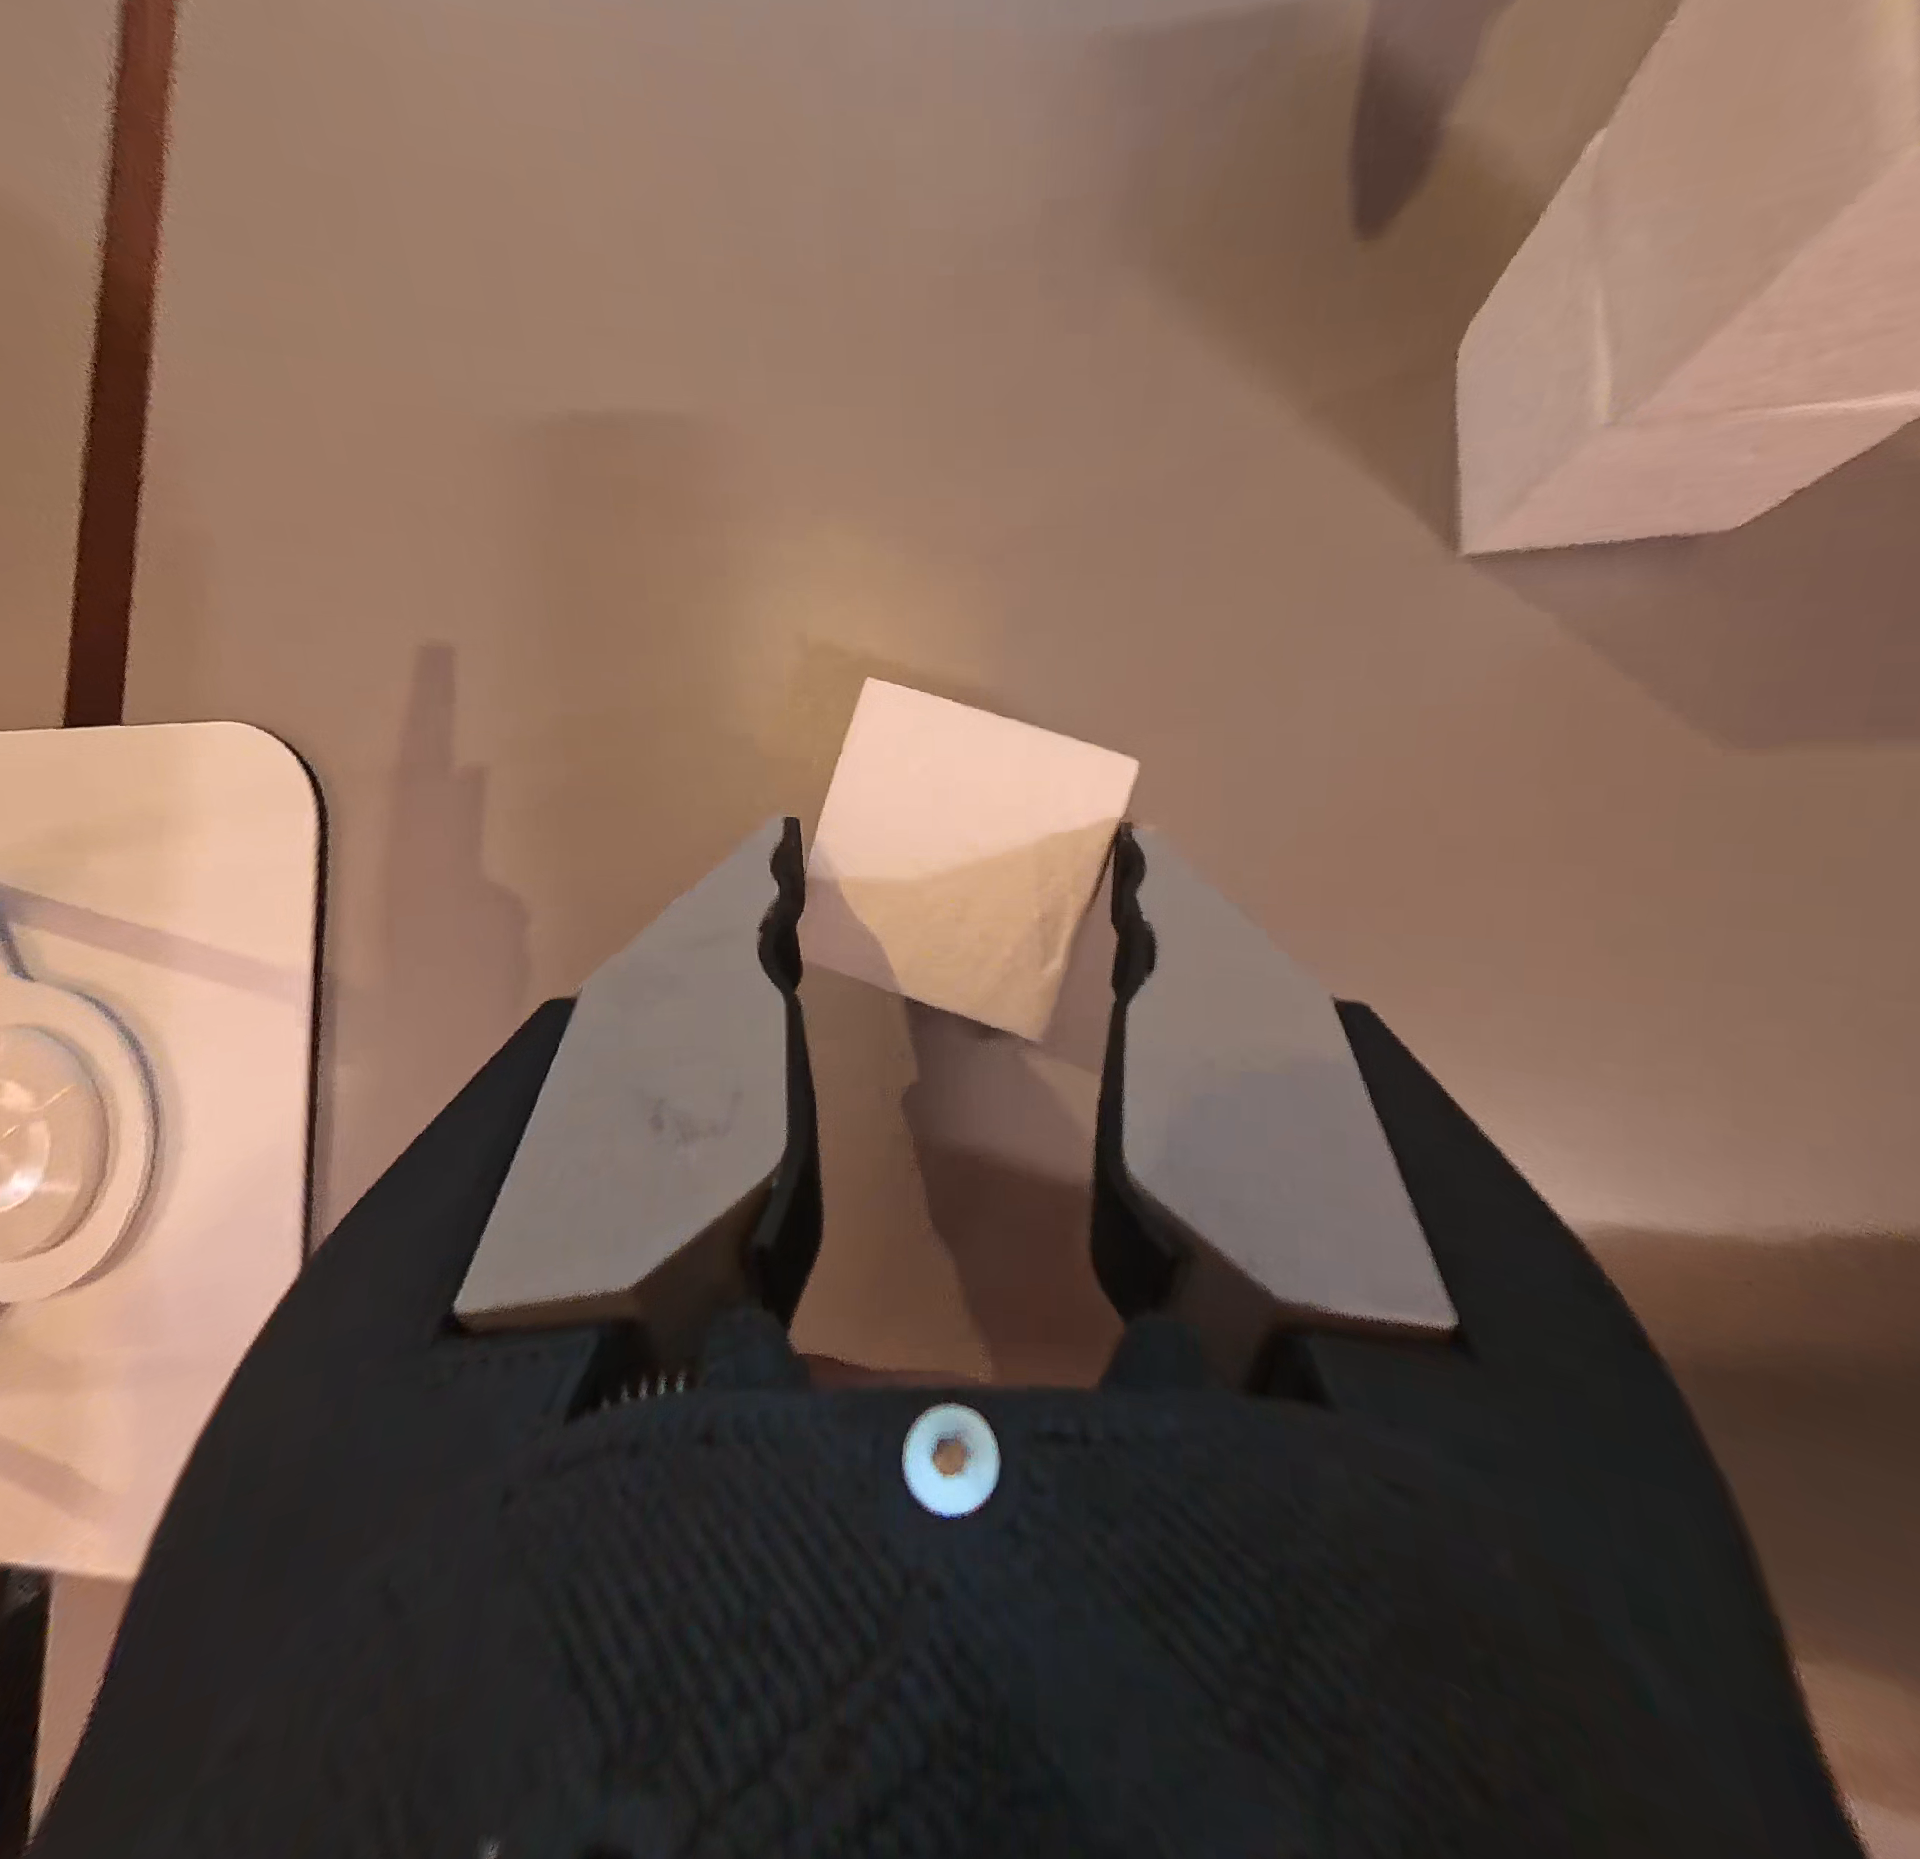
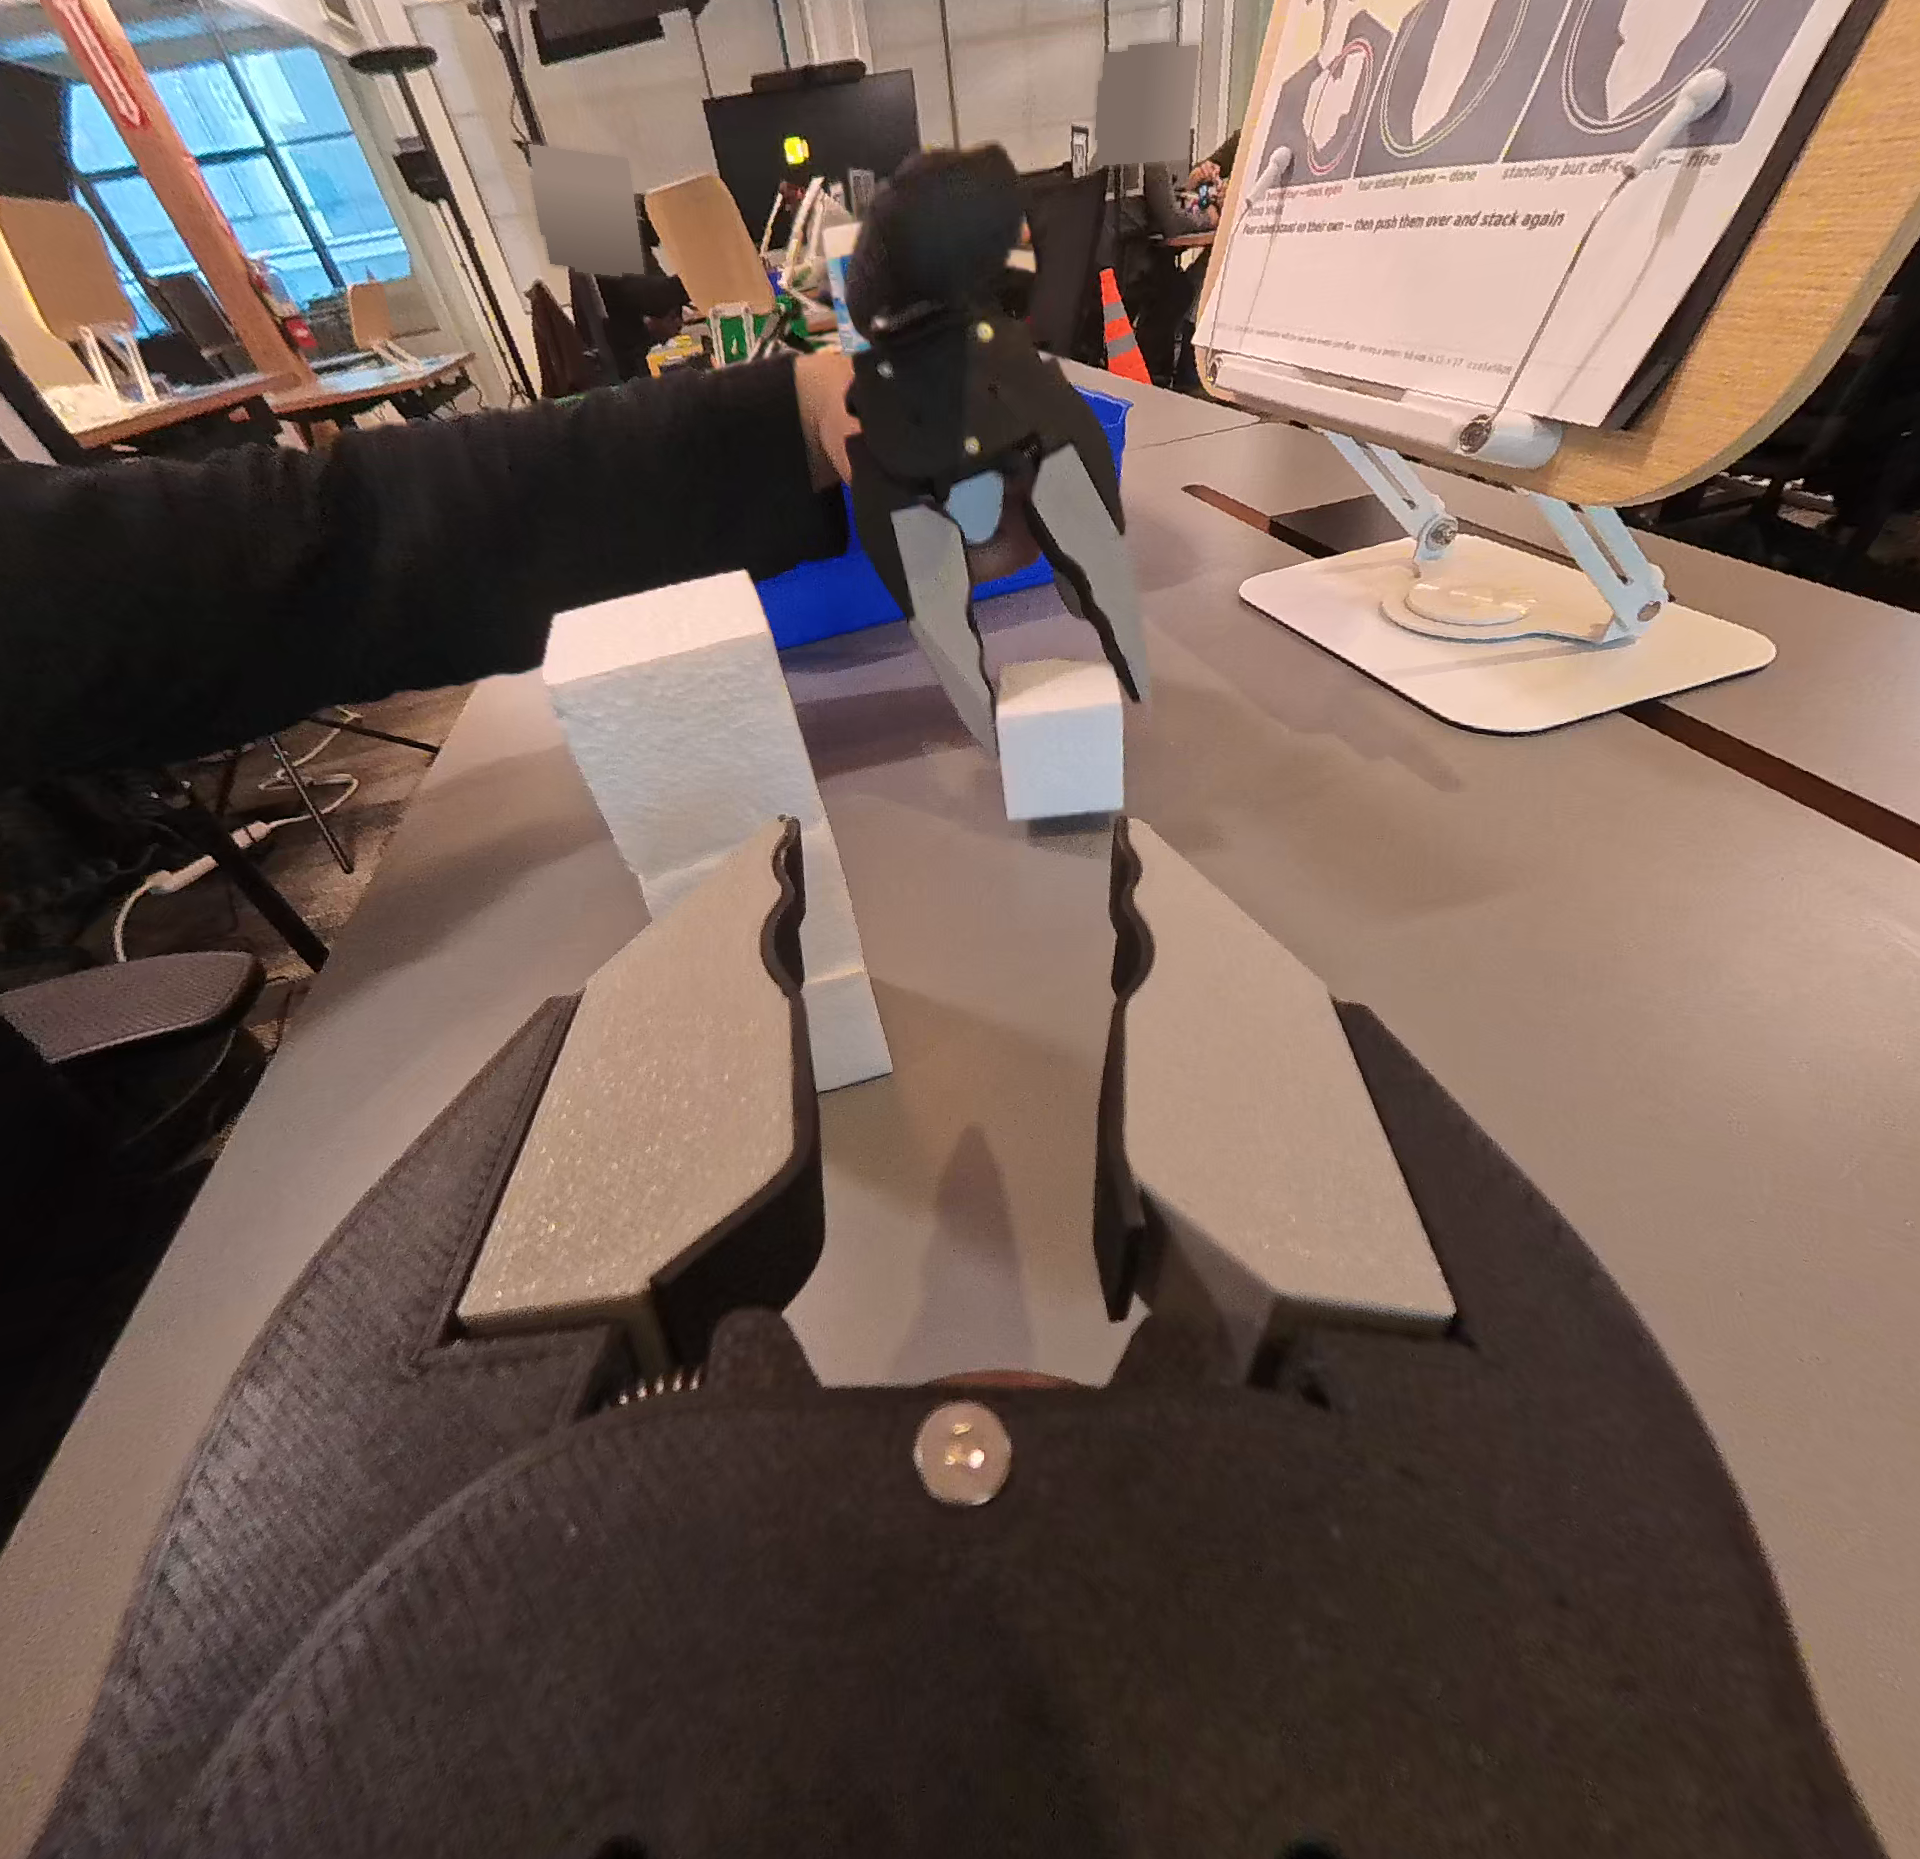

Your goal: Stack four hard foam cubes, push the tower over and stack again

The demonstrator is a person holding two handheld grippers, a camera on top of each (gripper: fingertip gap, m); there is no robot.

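In the left wrist view, the left gripper (image 1: 954, 916) points down at the grey tabletop (image 1: 727, 355), its fingers (image 1: 686, 1061) closed partway onto a small white foam cube (image 1: 966, 864) pinched between the tips and lifted clear of the surface. A larger white foam block (image 1: 1683, 355) stands far right; the white base of a document stand (image 1: 156, 1134) sits at the left edge. In the right wrist view, the right gripper (image 2: 956, 905) hovers low over the tabletop (image 2: 1455, 978) with its fingers (image 2: 665, 1113) spread and nothing between them. Beyond it, the left gripper (image 2: 1049, 666) holds the cube (image 2: 1060, 749) just above the tabletop, the foam block (image 2: 686, 749) near left, the stand (image 2: 1507, 646) far right.
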